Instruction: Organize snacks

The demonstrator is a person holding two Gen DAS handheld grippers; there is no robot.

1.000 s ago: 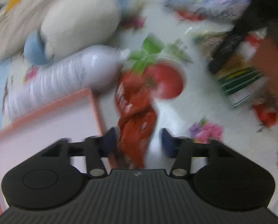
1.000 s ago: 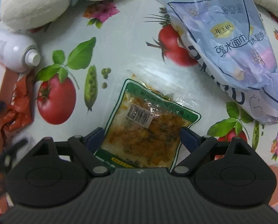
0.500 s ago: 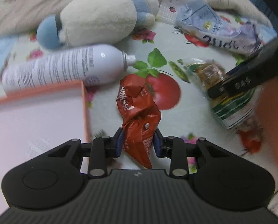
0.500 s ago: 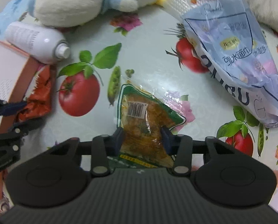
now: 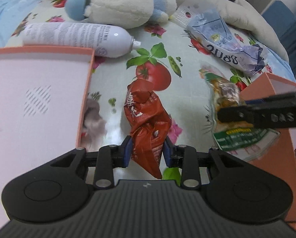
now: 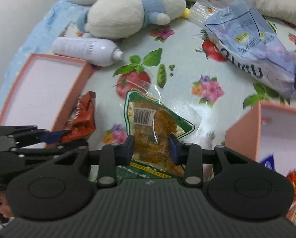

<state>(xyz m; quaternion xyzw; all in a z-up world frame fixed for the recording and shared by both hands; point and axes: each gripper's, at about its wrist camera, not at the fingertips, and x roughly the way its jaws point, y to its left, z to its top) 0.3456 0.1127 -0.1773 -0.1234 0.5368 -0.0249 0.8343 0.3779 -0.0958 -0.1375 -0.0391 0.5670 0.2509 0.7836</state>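
Fruit-printed oilcloth covers the surface (image 5: 112, 91). Left view: left tongs (image 5: 147, 151) clamp the crinkly red snack packet (image 5: 146, 119) low down; light, limp. Right view: right tongs (image 6: 151, 148), closing, pinch the slippery green-edged pouch (image 6: 150, 123) mid-body.

The right gripper (image 6: 151, 148) has its jaws closing on a green-edged snack packet (image 6: 154, 130). At the left, the left gripper (image 6: 54, 135) pinches a red snack packet (image 6: 81, 119) beside a pink box (image 6: 46, 85). A white spray can (image 6: 86, 50) lies past that box.
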